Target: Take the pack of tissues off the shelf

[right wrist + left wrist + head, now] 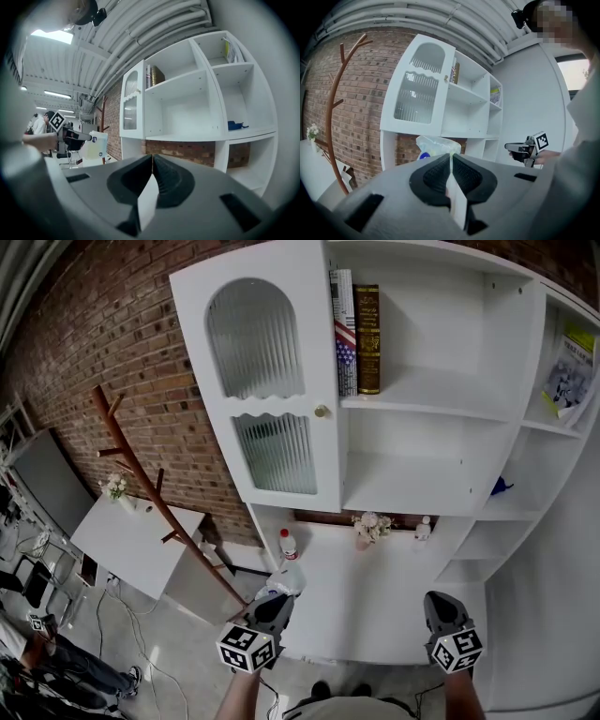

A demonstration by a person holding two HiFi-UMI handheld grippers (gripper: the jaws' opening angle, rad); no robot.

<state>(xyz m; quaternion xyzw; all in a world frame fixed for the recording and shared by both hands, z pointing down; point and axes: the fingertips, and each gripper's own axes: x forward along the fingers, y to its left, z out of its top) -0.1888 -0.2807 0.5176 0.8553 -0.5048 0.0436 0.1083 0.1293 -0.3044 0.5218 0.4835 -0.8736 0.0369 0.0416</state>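
Observation:
The pack of tissues (285, 579), a clear plastic pack with a blue mark, is off the white shelf unit (431, 390) and hangs in front of its low counter. My left gripper (278, 595) is shut on the pack's plastic edge. In the left gripper view the pack (437, 145) sticks out past the closed left gripper (451, 157). My right gripper (437, 597) is shut and empty, level with the left one near the counter's front edge. From the right gripper (153, 157) view, the pack (96, 145) shows at the far left, held by the left gripper.
Books (356, 332) stand on the top shelf beside a ribbed-glass door (267, 381). A red-capped bottle (288, 545), flowers (371, 526) and a small figurine (424, 528) sit at the counter's back. A wooden coat rack (150, 493) and white table (131, 542) stand left.

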